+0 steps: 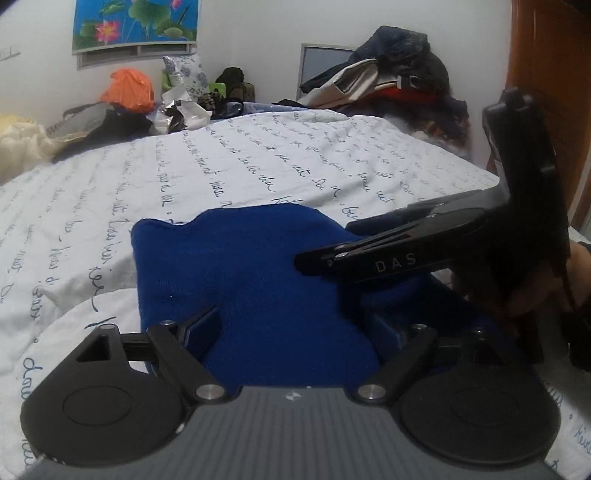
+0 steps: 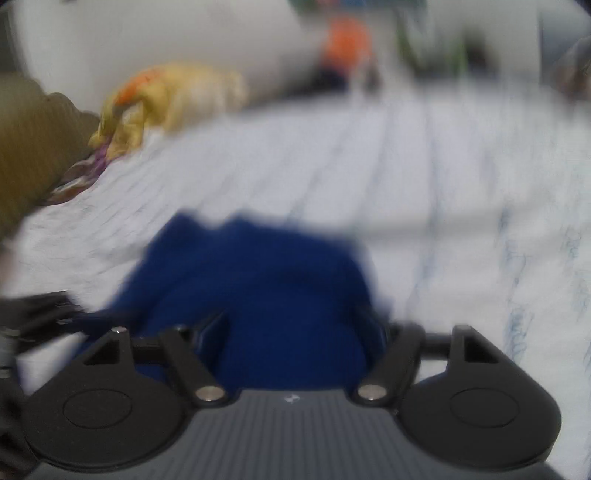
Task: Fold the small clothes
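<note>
**A:** ok so where's the cloth at right now?

**B:** The blue cloth (image 1: 251, 280) sits on the white bedspread (image 1: 258, 162) with the handwriting print, near edge of the bed, right up against both grippers. The left gripper (image 1: 295, 325) has its two fingers spread wide, and the blue fabric fills the whole gap between them and bunches over the right one. Whether those fingers actually clamp anything, can't tell.

**A:** and the other one?

**B:** The right gripper (image 1: 306, 264) comes in from the right in the left wrist view, lying sideways over the cloth, tips resting on the fabric with the jaws looking pressed nearly together. Its own camera is badly blurred, but there its fingers (image 2: 214, 332) stand apart with the blue cloth (image 2: 258, 295) heaped between them. So pinching or not: can't tell.

**A:** anything else around?

**B:** Far side of the bed is clutter: an orange bag (image 1: 129, 90), a pile of dark clothes (image 1: 391, 74) on the far right, and a lotus poster (image 1: 136, 24) on the wall. Yellowish fabric (image 2: 166, 99) lies far left in the right wrist view.
</note>
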Demonstrator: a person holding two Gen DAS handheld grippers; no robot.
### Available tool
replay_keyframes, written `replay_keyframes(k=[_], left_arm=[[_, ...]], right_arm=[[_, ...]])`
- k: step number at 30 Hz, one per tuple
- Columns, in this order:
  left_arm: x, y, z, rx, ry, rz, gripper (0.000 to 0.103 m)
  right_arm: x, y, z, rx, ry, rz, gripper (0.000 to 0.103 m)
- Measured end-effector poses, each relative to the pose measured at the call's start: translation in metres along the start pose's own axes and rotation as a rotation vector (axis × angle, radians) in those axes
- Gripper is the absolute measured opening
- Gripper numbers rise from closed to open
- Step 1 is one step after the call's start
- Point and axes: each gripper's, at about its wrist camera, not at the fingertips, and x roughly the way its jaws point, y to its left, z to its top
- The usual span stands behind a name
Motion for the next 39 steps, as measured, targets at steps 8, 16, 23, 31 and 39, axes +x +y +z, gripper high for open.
replay_keyframes(k=[8,16,23,31,39], left_arm=[[-0.091,-0.012,-0.041,-0.171,0.001,0.078,0.097],[-0.085,-0.023,-0.052,-0.152,0.106,0.117,0.089],[-0.068,0.034,-0.017,-0.33,0.073,0.102,0.095],[0.036,0.077,0.045,-0.362,0.172,0.139,0.072],[0.048,0.034,0.067,-0.034,0.025,0.34,0.015]], right_arm=[[-0.111,0.021,-0.036,0.174,-0.039,0.069,0.078],[-0.1,0.041,-0.073,0.092,0.081,-0.039,0.087],[-0.121,-0.017,-0.054,0.368,0.045,0.081,0.088],[-0.016,-0.054,0.012,0.428,0.122,0.086,0.088],[-0.023,-0.004,0.029,-0.012,-0.047,0.053,0.014]])
